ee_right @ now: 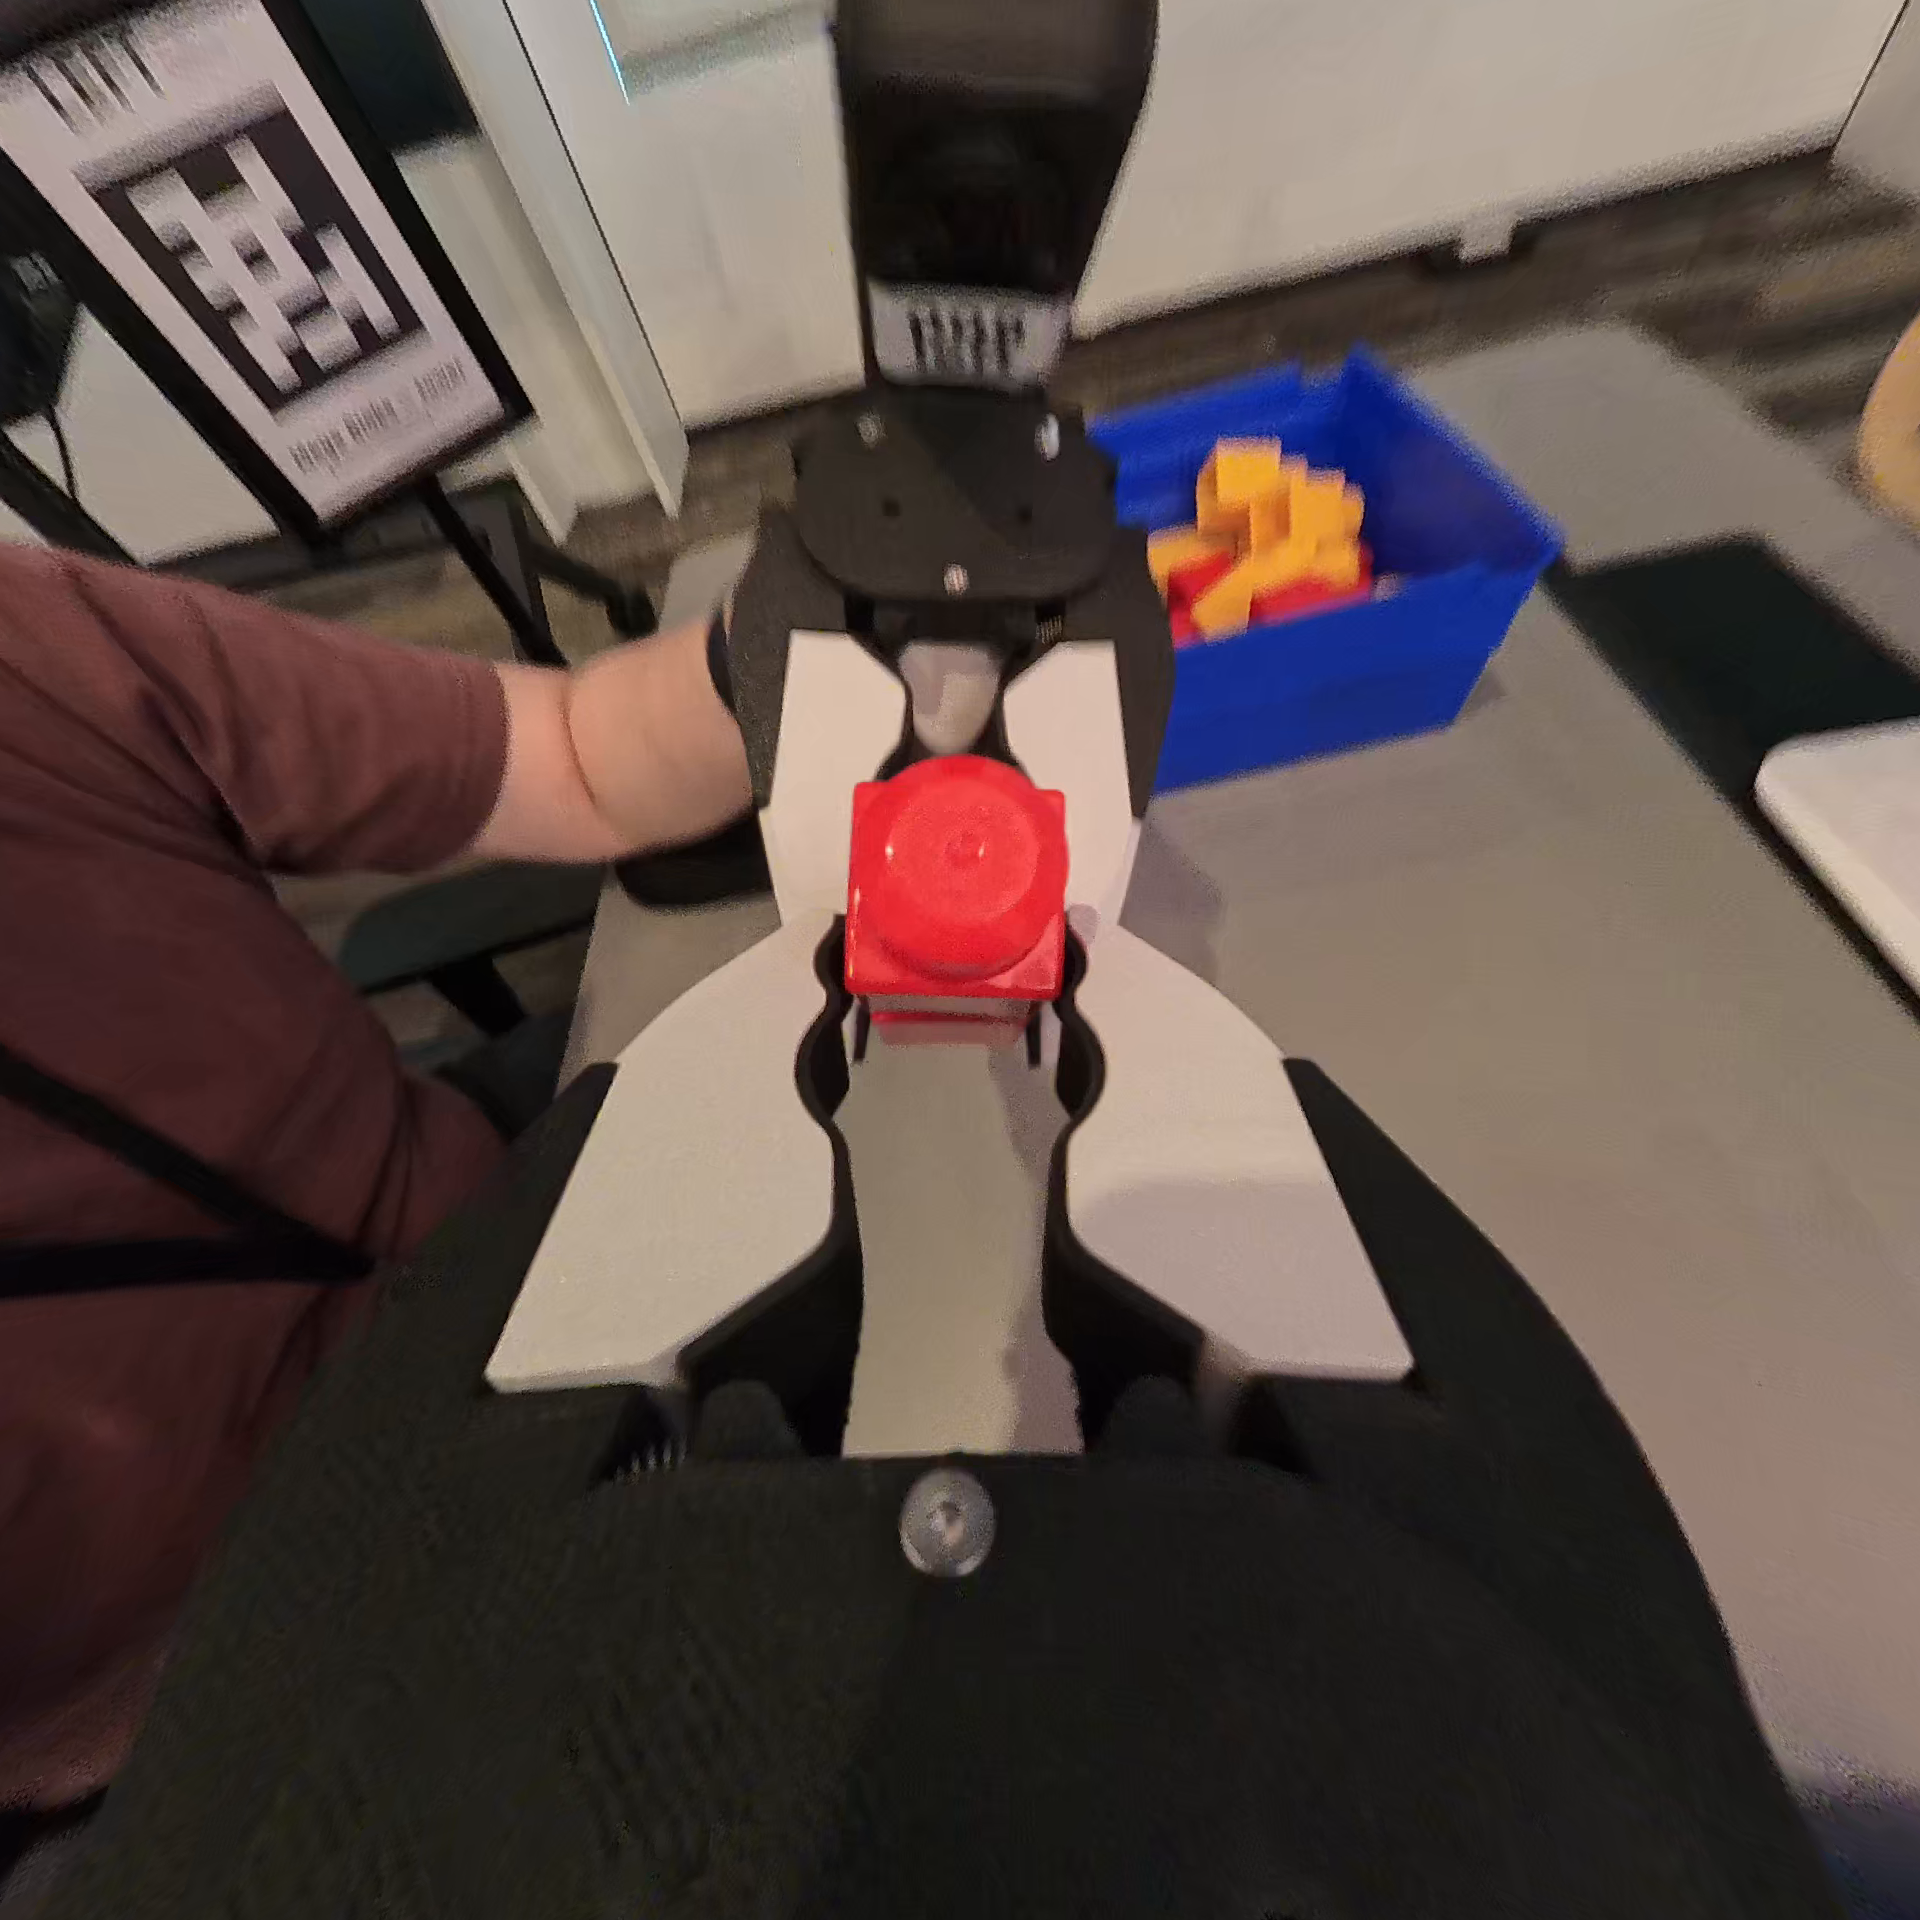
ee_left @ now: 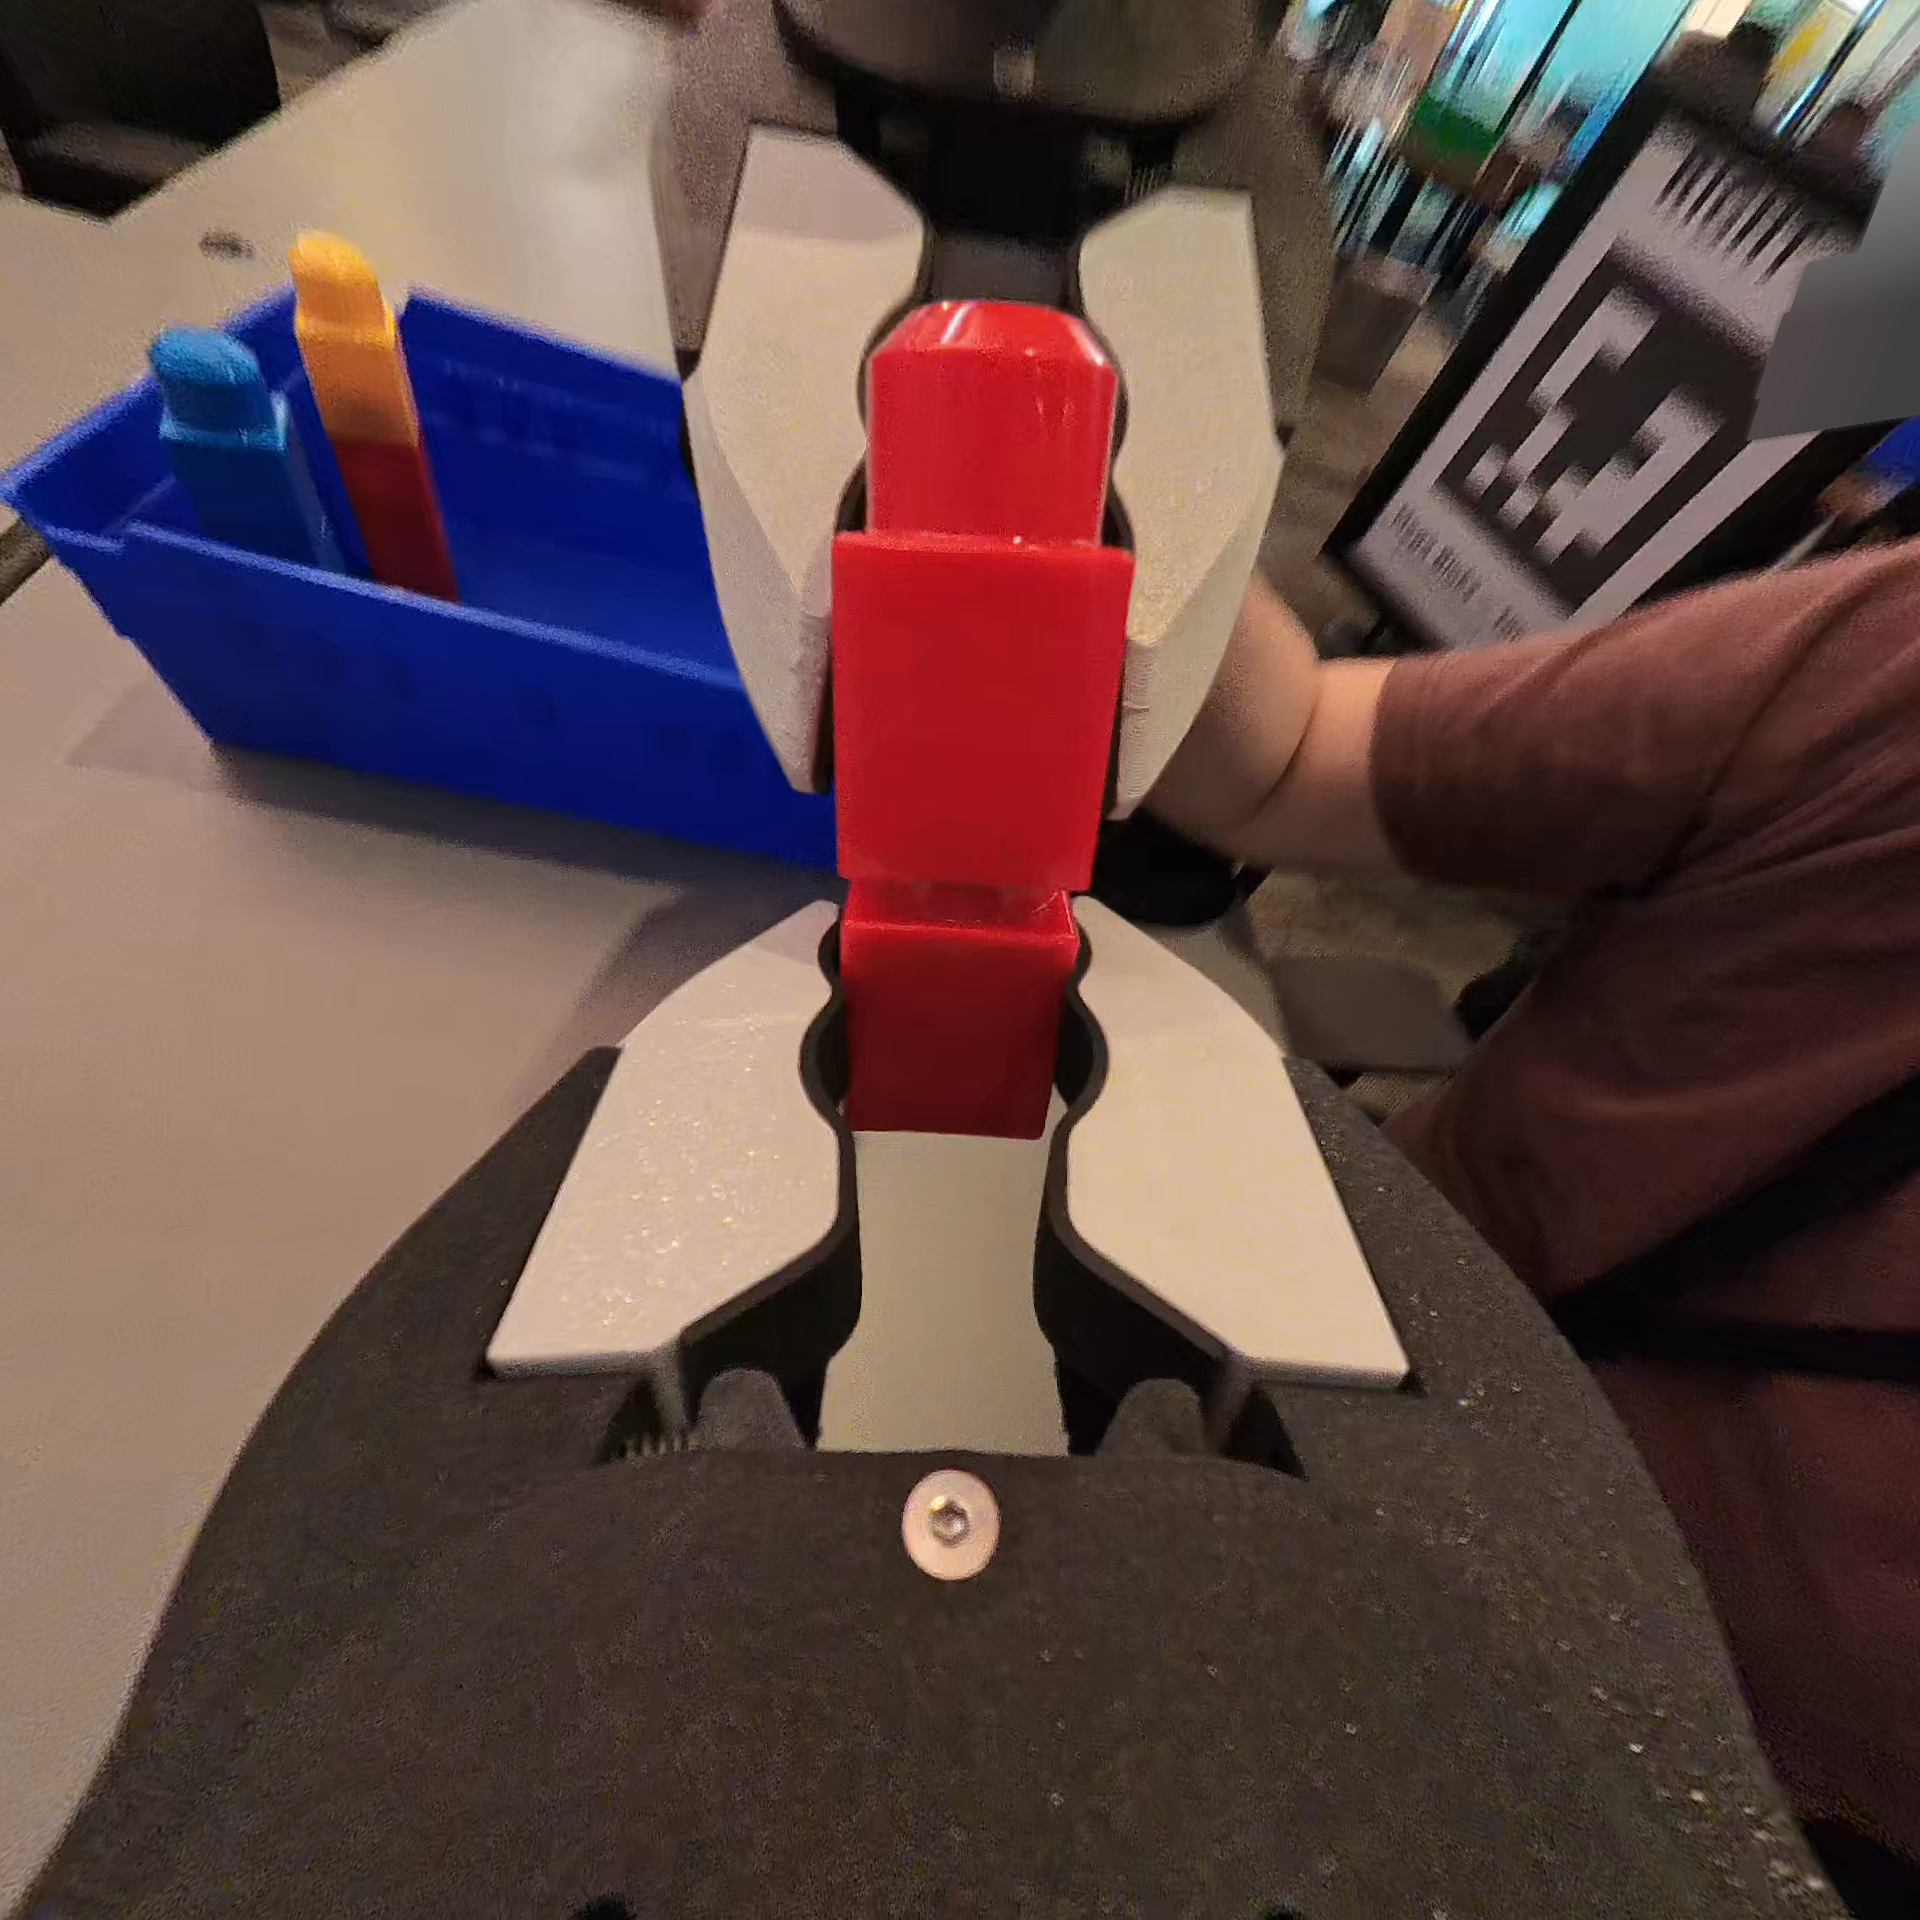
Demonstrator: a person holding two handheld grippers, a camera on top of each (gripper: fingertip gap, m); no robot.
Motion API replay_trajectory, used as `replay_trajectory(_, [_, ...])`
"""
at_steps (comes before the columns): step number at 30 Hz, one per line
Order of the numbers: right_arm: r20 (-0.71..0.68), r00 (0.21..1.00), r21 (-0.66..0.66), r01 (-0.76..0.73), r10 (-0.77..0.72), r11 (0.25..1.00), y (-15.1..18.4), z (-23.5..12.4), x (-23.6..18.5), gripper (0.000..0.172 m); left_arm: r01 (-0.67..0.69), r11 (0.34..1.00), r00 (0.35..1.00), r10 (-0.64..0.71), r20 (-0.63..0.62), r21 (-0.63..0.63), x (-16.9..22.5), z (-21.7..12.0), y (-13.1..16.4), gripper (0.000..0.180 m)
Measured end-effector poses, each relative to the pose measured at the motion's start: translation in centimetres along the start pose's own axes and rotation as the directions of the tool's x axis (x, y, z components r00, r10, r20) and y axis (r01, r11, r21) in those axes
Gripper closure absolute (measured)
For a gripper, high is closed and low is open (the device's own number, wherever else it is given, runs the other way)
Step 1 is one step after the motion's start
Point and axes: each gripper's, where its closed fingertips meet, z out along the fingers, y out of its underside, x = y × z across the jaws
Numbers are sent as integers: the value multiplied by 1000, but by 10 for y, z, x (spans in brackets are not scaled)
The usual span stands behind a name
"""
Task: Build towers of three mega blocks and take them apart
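You have two red mega blocks joined end to end in the air above the grey table (ee_right: 1455, 1039), and each tool has one of them. Your left gripper (ee_left: 956, 997) is closed on the lower red block (ee_left: 951, 1029), its pads pressing both side faces; your right gripper (ee_right: 956, 977) is clamped the same way on the upper red block (ee_right: 956, 883), the one with the round stud. What matters now is the stack's long axis: it runs straight from one gripper to the other, so the two tools face each other along it, neither nearer the seam. A narrow seam shows between the blocks; whether they are fully seated I cannot tell. Any push or pull should probably follow that axis. The blue bin (ee_left: 416, 665) sits far left of the stack, more blocks standing in it.
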Motion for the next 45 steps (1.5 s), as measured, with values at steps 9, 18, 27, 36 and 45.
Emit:
replay_trajectory(9, [12, 995, 361, -96, 98, 928, -42, 4, 10, 134, 132, 963, 990, -117, -78, 233, 0, -14, -31, 144])
replay_trajectory(18, [103, 987, 221, -147, 127, 964, -22, 10, 6, 134, 127, 989, 992, -125, -34, 80, 1, -11, -15, 145])
replay_trajectory(27, [133, 987, 81, -98, 86, 992, -3, 16, -3, 134, 115, 993, 992, -116, -58, -27, 8, -8, -1, 145])
replay_trajectory(36, [138, 984, 48, -122, 115, 991, 3, 19, -1, 134, 133, 988, 991, -135, -12, -74, 4, -8, 6, 145])
replay_trajectory(45, [116, 987, 44, -120, 114, 992, 5, 23, 1, 134, 135, 986, 991, -133, 20, -98, 0, -11, 9, 145])
